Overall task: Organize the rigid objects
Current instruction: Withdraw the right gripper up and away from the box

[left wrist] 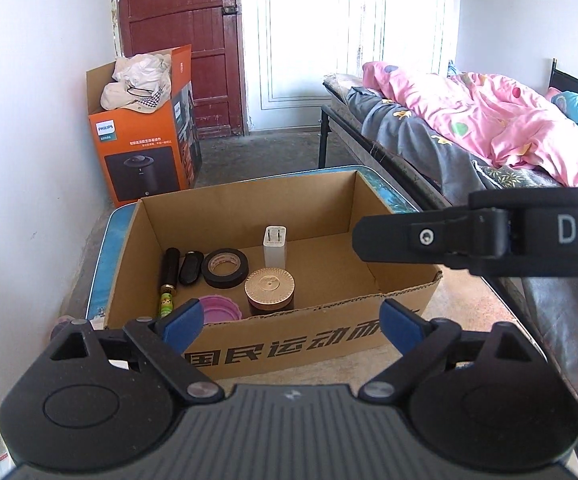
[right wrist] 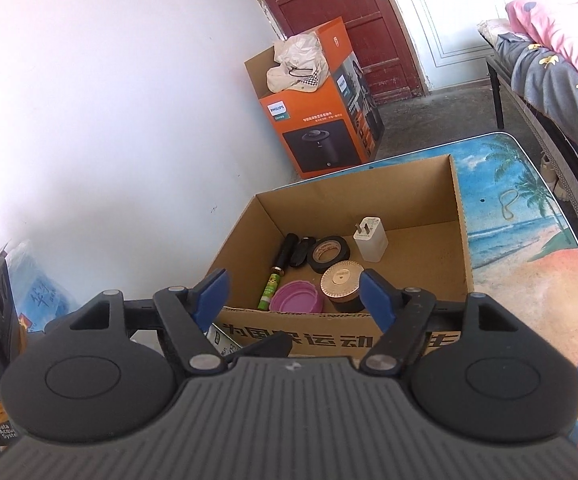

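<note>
An open cardboard box [left wrist: 405, 292] [right wrist: 463, 236] sits on the beach-print table [right wrist: 529, 248]. Inside lie a white charger [left wrist: 274, 246] [right wrist: 370, 244], a black tape roll [left wrist: 225, 268] [right wrist: 330, 254], a gold-lidded jar [left wrist: 270, 290] [right wrist: 341, 285], a purple lid [left wrist: 219, 309] [right wrist: 297, 298], a black tube [left wrist: 170, 266], a dark fob [left wrist: 191, 266] and a green battery [left wrist: 166, 305] [right wrist: 269, 291]. My left gripper [left wrist: 292, 322] is open and empty before the box's near wall. My right gripper [right wrist: 291, 296] is open and empty above that wall; its body [left wrist: 489, 236] crosses the left wrist view.
An orange Philips box [left wrist: 145, 148] [right wrist: 321, 136] holding cloth stands on the floor by the wall. A bed [left wrist: 469, 128] with pink bedding lies to the right. A rubber band [right wrist: 507, 202] lies on the table. A red door [left wrist: 181, 40] is behind.
</note>
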A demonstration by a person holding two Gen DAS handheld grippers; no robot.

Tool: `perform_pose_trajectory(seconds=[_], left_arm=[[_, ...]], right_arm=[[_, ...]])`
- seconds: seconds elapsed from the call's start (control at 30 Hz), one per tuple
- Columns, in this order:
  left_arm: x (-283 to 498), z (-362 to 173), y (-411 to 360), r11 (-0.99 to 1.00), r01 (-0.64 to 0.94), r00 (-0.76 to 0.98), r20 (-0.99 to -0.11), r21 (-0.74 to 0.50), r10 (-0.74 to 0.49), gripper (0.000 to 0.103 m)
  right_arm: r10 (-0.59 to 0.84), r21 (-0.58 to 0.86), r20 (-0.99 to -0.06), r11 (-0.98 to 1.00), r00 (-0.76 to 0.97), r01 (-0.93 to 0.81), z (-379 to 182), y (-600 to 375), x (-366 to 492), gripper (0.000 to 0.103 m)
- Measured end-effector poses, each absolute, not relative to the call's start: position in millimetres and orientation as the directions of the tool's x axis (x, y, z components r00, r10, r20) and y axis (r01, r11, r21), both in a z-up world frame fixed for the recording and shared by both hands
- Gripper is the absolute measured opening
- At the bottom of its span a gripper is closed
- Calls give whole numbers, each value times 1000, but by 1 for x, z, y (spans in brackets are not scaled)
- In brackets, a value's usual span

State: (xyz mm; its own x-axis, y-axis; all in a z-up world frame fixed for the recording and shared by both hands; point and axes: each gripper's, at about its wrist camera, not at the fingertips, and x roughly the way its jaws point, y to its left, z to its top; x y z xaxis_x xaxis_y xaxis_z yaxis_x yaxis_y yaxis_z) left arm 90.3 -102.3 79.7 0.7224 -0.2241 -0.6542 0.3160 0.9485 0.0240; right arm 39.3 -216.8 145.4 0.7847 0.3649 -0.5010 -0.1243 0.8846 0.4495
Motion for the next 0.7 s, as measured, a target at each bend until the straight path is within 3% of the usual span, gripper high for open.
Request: perform_pose_trajectory(seconds=[0.7], left_arm=[[47,82,-74,959,284,756,-615,1,-223,98]], right_arm=[[282,316,-464,938,840,-140,178,-188,-19,89]])
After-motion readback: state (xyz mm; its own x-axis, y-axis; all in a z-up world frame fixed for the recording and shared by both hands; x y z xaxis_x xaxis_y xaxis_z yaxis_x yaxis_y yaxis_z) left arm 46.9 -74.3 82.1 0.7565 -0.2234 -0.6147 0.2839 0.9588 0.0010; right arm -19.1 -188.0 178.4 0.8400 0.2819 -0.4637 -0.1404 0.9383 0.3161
